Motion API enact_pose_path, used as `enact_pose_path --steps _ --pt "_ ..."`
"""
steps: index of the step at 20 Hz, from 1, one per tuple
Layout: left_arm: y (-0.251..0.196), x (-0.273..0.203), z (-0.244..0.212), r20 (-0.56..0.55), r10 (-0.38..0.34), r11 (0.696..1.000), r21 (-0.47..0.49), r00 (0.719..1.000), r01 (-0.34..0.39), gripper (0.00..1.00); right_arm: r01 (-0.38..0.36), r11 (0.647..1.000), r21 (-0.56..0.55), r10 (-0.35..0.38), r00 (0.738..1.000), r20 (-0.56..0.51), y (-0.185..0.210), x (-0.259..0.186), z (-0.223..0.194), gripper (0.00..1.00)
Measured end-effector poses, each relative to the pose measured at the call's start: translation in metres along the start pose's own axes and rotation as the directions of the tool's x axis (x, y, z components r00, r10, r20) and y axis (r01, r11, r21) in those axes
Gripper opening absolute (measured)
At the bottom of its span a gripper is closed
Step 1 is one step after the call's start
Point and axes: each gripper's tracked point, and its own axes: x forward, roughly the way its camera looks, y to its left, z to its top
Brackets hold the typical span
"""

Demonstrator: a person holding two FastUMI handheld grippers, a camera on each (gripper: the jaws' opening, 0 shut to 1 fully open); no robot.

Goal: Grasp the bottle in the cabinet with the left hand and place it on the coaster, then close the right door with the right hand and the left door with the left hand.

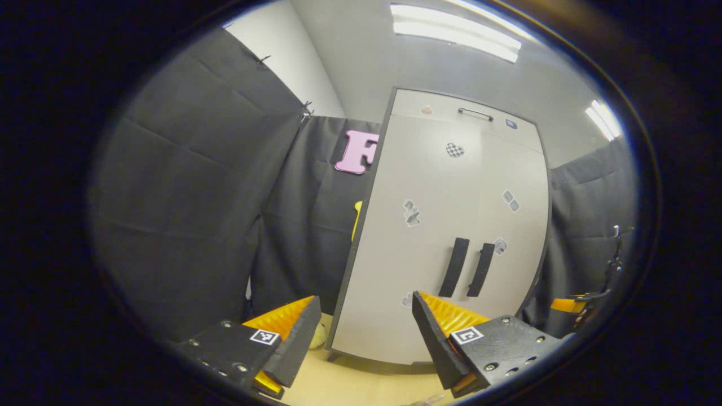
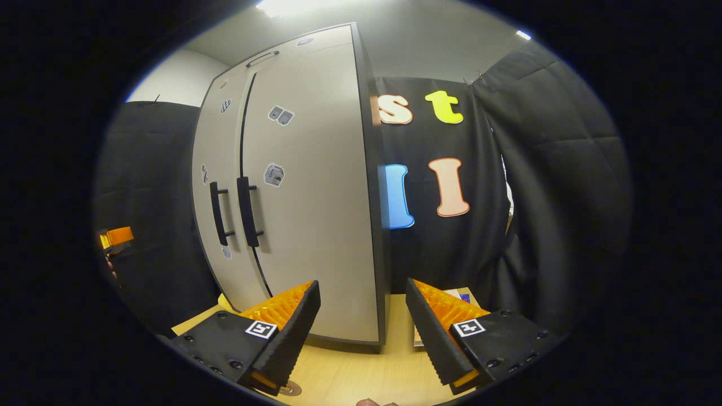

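Your cabinet (image 1: 445, 225) stands upright on the table, pale grey with dark edges. Both doors are shut, the left door (image 2: 217, 186) and right door (image 2: 307, 186) meeting at two black vertical handles (image 2: 236, 211) (side by side).

Closed cabinet (image 1: 445, 225) doors hide its inside. In the right gripper view, a round thing (image 2: 291, 388) at 6 o'clock is half hidden behind the claw (image 2: 361, 316).
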Motion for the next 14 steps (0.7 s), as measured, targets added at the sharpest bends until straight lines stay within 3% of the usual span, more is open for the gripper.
enact_pose_path --steps 3,8,14 --pt "-0.011 0.007 0.006 -0.015 -0.029 0.997 0.067 0.999 0.03 0.94 0.04 0.998 0.047 -0.04 0.999 -0.004 0.0 -0.008 -0.014 0.97" --pt "-0.024 0.016 -0.012 -0.042 -0.115 0.993 -0.002 0.993 0.115 0.94 0.059 0.997 0.049 -0.056 0.997 -0.056 0.019 -0.022 -0.035 0.97" --pt "-0.036 0.02 -0.009 -0.051 -0.086 0.995 0.035 0.995 0.088 0.94 0.06 0.996 0.07 -0.056 0.997 -0.062 0.0 -0.028 -0.037 0.97"
